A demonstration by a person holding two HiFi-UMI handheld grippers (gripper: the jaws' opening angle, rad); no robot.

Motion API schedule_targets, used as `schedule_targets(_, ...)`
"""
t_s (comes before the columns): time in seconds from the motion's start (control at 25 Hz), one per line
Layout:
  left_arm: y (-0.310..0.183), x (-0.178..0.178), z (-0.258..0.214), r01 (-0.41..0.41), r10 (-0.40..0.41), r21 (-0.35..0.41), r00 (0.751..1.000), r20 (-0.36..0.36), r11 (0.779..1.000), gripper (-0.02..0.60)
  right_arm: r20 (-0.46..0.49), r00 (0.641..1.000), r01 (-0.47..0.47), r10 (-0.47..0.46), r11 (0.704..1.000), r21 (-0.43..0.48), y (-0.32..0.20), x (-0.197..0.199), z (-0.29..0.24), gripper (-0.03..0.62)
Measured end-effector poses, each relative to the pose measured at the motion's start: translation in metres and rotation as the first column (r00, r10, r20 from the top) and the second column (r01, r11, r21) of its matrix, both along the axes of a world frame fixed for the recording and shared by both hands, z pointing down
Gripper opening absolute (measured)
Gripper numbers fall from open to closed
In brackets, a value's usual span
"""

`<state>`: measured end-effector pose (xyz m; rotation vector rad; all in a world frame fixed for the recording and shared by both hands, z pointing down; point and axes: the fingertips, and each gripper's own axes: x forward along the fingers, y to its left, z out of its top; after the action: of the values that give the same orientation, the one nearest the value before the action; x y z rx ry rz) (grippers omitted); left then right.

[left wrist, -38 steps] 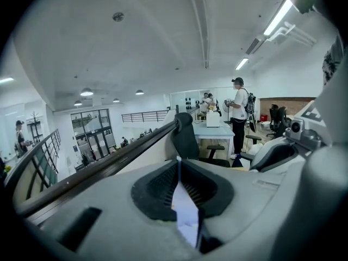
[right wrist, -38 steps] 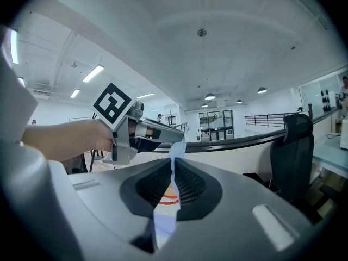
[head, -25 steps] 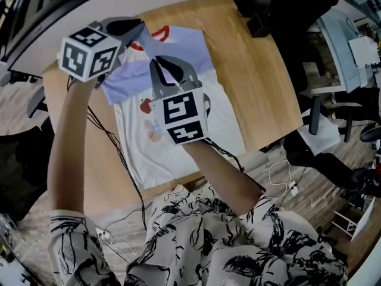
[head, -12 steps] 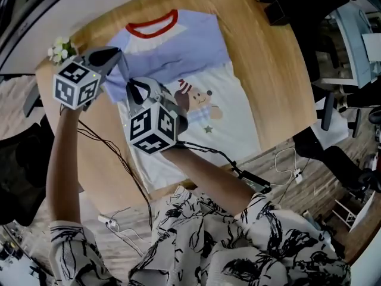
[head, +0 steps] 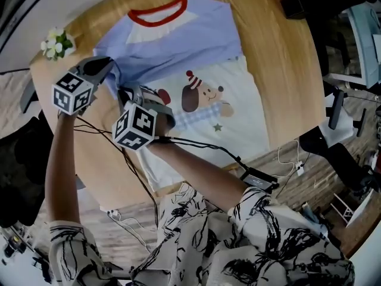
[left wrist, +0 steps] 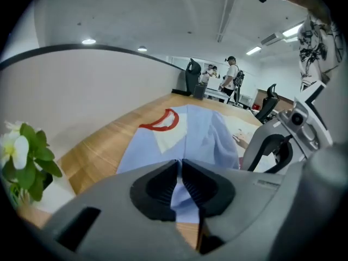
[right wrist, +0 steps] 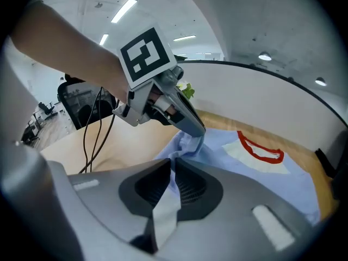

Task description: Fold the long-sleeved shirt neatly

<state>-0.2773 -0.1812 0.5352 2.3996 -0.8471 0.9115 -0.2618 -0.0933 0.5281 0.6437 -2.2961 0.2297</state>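
A light-blue and white long-sleeved shirt [head: 196,52] with a red collar band and a cartoon dog print lies front-up on the round wooden desk [head: 280,88]. Its collar points away from the person and its hem is near the desk's closer edge. The body looks flat and fairly smooth. The one rumpled part is at the shirt's left edge in the head view, where blue cloth is gathered into a raised bunch, probably a sleeve.

Both grippers are at that bunch, close together. The left gripper [left wrist: 180,167] has its jaws clenched on a fold of the blue cloth, which runs down between the dark ribbed pads. The right gripper [right wrist: 174,170] is likewise clamped on cloth, a pale strip passing through its jaws, and the left gripper's tip pinches the fabric just ahead of it.

The shirt looks like thin, soft knit, light and completely limp. It will probably sag and crease wherever it hangs unsupported, and it may drag the flat body along if pulled hard. A pinch on a single layer near a seam or cuff should hold best. Two grips set well apart along the sleeve would keep it taut enough to lay straight across the chest.

A small sprig of white flowers with green leaves [head: 56,43] sits near the desk's far left rim, close to the left gripper. Black cables [head: 196,145] trail from the grippers across the shirt's lower part and could snag the cloth.
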Motion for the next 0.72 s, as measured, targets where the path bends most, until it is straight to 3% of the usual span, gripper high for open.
schedule_targets(0.24, 0.006, -0.031, 0.018, 0.076, -0.075, -0.059, 0.997, 0.019, 0.995, 0.088, -0.001, 0.997, 0.073, -0.073, 0.995, -0.065, 0.013, -0.014, 0.022, 0.076)
schedule_targets(0.4, -0.013, -0.047, -0.014, 0.221, -0.221, 0.028, 0.975, -0.029, 0.975, 0.114, 0.02, 0.988, 0.157, -0.156, 0.98, -0.123, 0.032, -0.026, 0.029, 0.15)
schedule_targets(0.52, -0.015, -0.024, -0.023, 0.176, -0.175, 0.027, 0.984, -0.035, 0.984, 0.098, 0.028, 0.979, 0.205, -0.203, 0.969, -0.135, 0.041, -0.032, 0.033, 0.19)
schedule_targets(0.6, -0.007, -0.009, -0.002, 0.106, -0.105, -0.033, 0.994, 0.025, 0.994, 0.098, 0.032, 0.971, 0.237, -0.235, 0.962, -0.133, 0.045, -0.036, 0.034, 0.216)
schedule_targets(0.72, 0.007, -0.021, 0.035, 0.142, -0.128, -0.11, 0.984, 0.127, 0.984, 0.098, 0.049, 0.956, 0.294, -0.29, 0.946, -0.136, 0.057, -0.043, 0.031, 0.232)
